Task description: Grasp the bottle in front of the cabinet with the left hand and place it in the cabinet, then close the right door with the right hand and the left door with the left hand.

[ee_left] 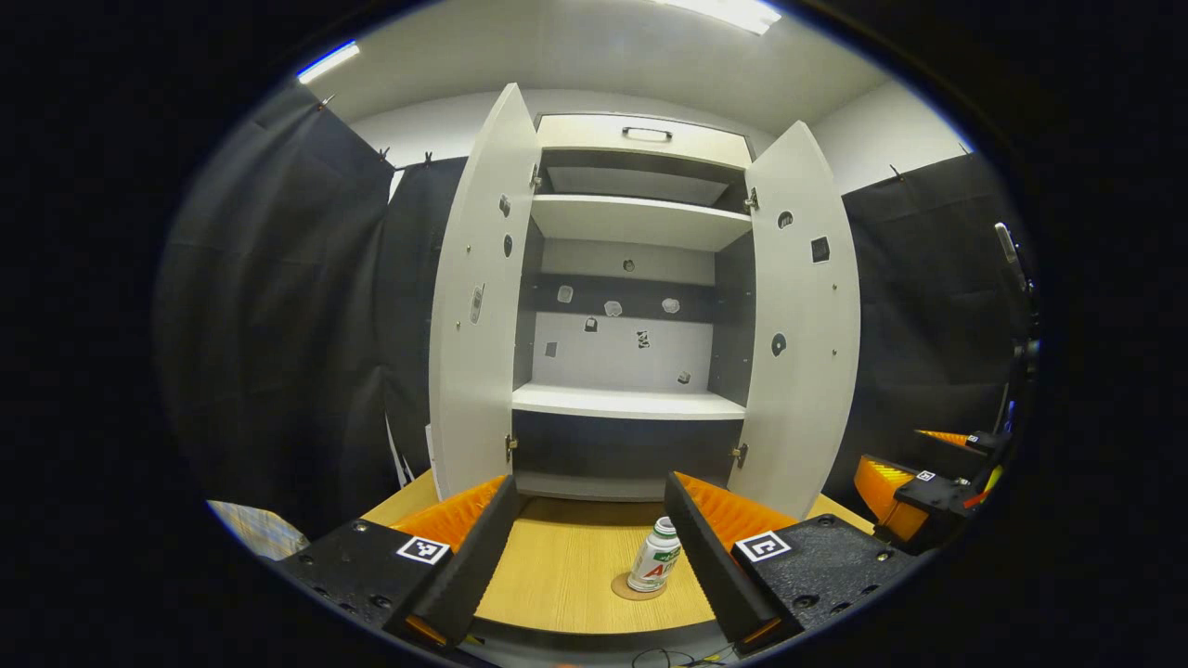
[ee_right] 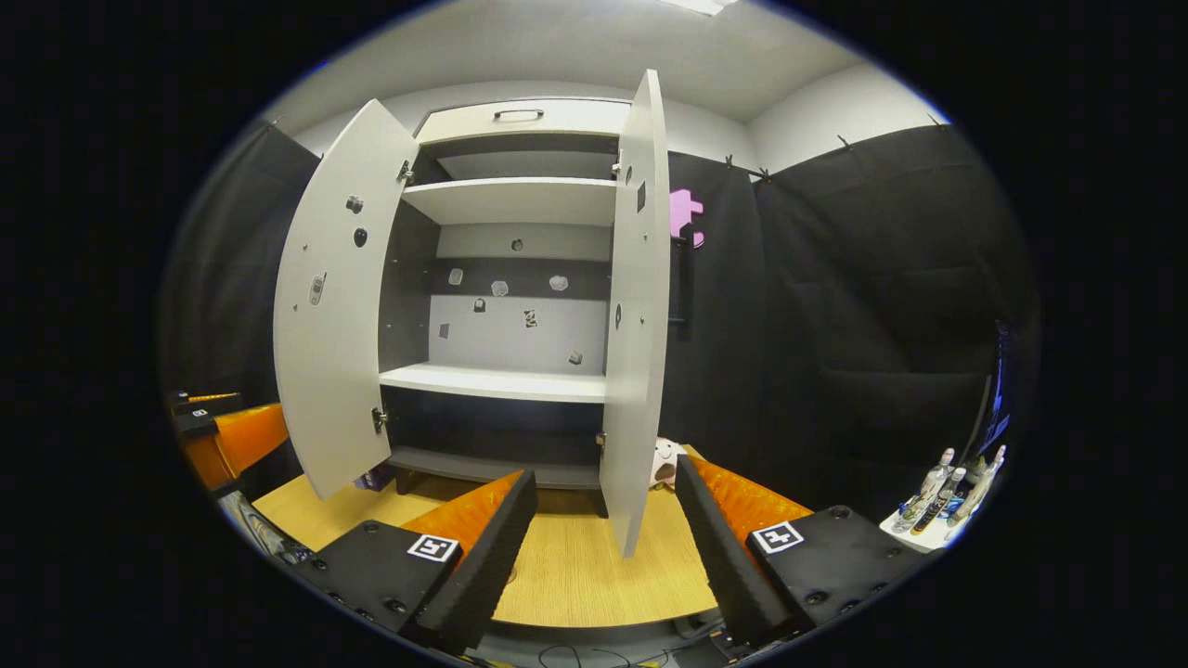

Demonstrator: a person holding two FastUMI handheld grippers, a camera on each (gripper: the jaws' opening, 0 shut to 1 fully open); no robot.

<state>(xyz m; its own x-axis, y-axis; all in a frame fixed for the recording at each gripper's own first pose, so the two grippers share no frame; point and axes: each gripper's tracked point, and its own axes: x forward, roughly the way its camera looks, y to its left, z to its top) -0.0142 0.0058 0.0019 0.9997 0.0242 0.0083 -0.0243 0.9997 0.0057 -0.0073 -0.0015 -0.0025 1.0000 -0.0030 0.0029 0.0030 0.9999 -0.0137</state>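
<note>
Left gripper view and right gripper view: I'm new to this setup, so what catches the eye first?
The tall white cabinet dominates, both doors swung wide open, its shelves bare. On the wooden table before it stands a small white bottle, just inside the right finger of the open left gripper.

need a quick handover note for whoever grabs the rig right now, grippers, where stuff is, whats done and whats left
Left gripper: open, empty, low over the table, with the bottle ahead between its fingers.
Right gripper: open, empty, facing the edge of the right door.
Bottle: upright on a round coaster on the wooden table, in front of the cabinet, not yet grasped.
Left door and right door both stand wide open; the shelves look bare.
Done: nothing yet.
Left: grasp the bottle with the left gripper, set it in the cabinet, close the right door with the right gripper, then the left door with the left.
</note>
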